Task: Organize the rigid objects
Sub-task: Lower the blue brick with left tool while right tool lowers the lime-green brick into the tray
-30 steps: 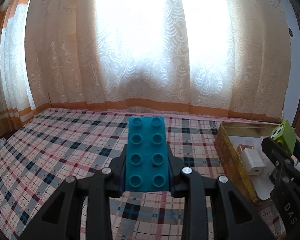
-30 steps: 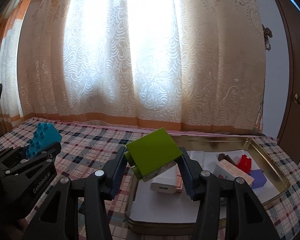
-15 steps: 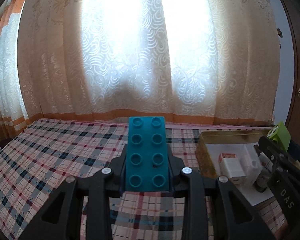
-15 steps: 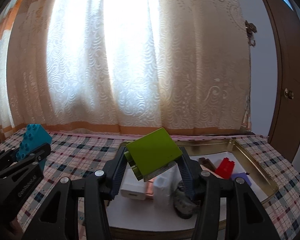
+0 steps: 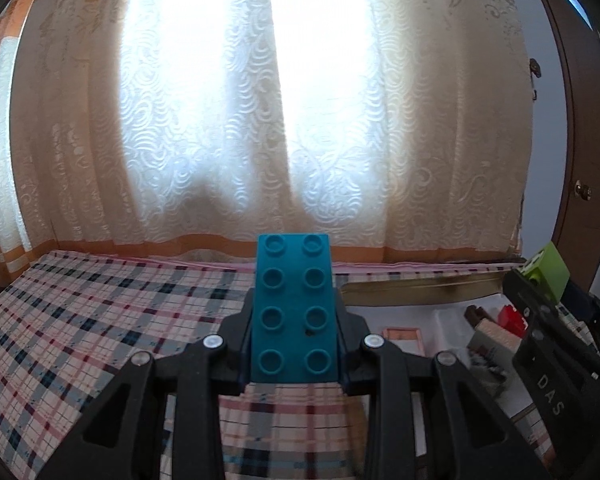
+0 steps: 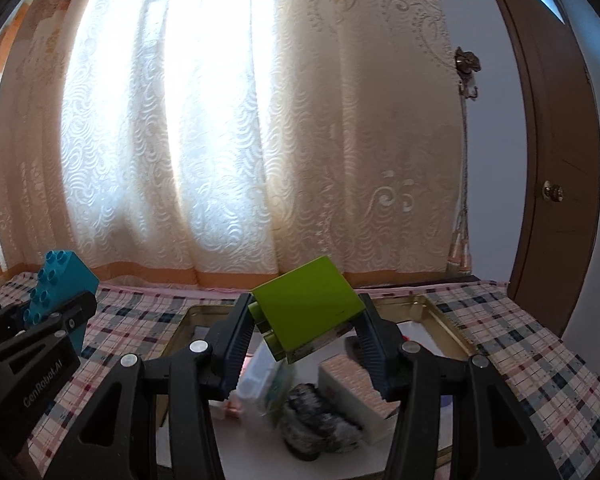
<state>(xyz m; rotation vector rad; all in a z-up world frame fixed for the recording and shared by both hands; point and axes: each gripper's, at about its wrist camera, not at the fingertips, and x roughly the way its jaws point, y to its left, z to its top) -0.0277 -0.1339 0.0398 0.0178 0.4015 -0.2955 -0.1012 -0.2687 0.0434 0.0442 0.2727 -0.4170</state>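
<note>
With my left gripper (image 5: 294, 344) jaws clamped on the teal brick (image 5: 294, 312) mid-frame and my right gripper (image 6: 306, 344) jaws on the green block (image 6: 306, 312) over the gold tray (image 6: 440, 312), carry step; next, probably lower both in.

- Teal brick (image 5: 293, 312): moulded plastic, smooth, slight sheen on studs.
- Green block (image 6: 308, 300): plastic, smooth, matt.
- Gripper fingers (image 6: 374, 348): black matt plastic, ribbed pads, bright metal screws.
- Tray (image 6: 446, 320), lower right: gold-toned metal, glossy rim.
- Checked cover (image 5: 100, 312): woven cloth, matt.
- Curtain (image 6: 240, 120): embossed swirl fabric, translucent.
- Door (image 6: 556, 160), right edge: brown wood, dull finish, metal knob.
</note>
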